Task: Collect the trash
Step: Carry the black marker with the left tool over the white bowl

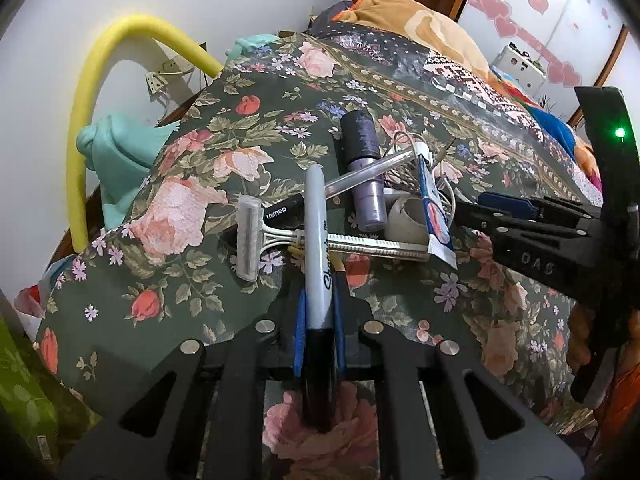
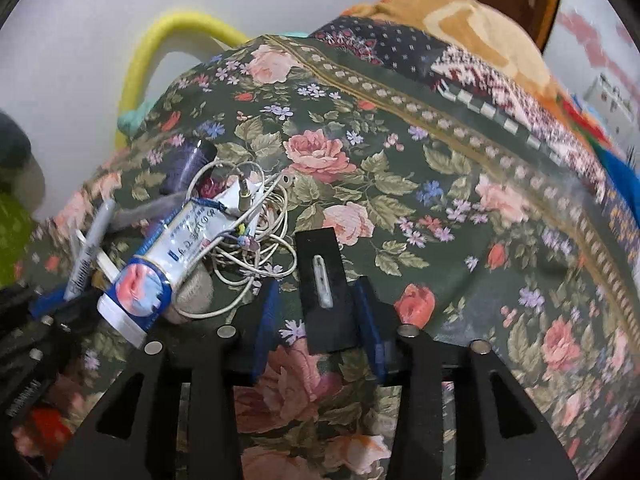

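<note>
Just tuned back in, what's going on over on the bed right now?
A person with tongs in each hand is picking through clutter on the floral bedspread. The left tongs are shut on a grey Sharpie marker, above a disposable razor. The right tongs have a small black card between their blue pads, but whether they grip it is unclear. A toothpaste tube, tangled earphones and a purple bottle lie uncollected.

pile [image 1: 384, 204] of junk crowds my left side, razor [image 1: 280, 236] and cable [image 2: 256, 240] tangled in, open bedspread [image 2: 440, 200] to the right, wall [image 1: 60, 100] hemming the far left
</note>
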